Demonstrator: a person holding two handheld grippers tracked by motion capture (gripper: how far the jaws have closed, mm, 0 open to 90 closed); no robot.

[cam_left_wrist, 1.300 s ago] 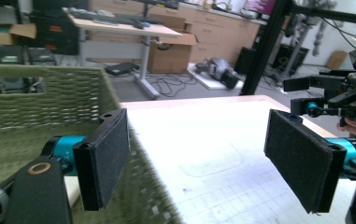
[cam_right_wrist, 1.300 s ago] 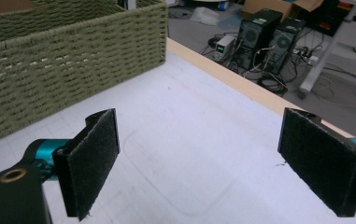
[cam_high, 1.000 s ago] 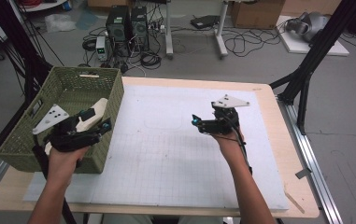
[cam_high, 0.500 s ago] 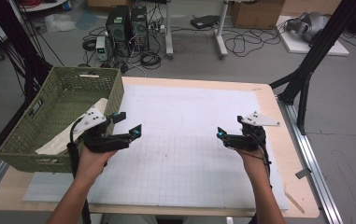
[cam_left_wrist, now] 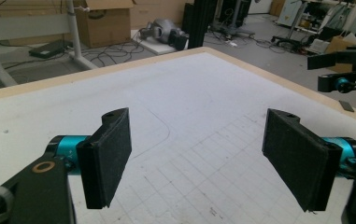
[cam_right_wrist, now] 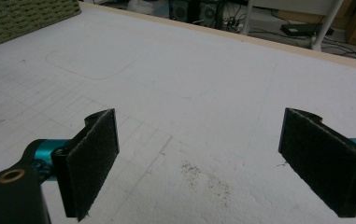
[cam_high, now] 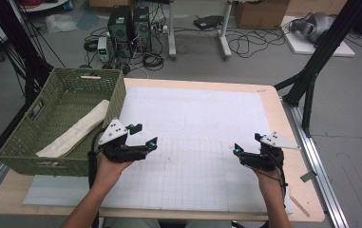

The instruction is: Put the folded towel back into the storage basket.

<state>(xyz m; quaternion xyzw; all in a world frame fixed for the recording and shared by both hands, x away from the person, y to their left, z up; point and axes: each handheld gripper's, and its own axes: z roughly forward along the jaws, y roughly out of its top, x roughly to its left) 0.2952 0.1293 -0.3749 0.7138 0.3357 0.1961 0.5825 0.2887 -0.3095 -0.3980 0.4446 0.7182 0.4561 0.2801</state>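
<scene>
White gridded matting (cam_high: 202, 142) covers my wooden table (cam_high: 273, 95), and both my hands sit near its front edge. My left gripper (cam_high: 141, 136) hovers over the mat just beside the basket's near corner, its jaws spread wide with nothing between them; in the left gripper view the two black pads (cam_left_wrist: 108, 156) stand well apart over bare grid lines. My right gripper (cam_high: 246, 145) is over the mat's right side, well apart from the left one, jaws likewise released and empty. Farther back on the left, the green woven basket (cam_high: 117, 92) rests on the table edge with a cream rolled cloth (cam_high: 76, 130) lying diagonally inside it. Beyond the table, computer towers (cam_high: 128, 23) and loose cables (cam_high: 259, 40) sit on the grey floor.
</scene>
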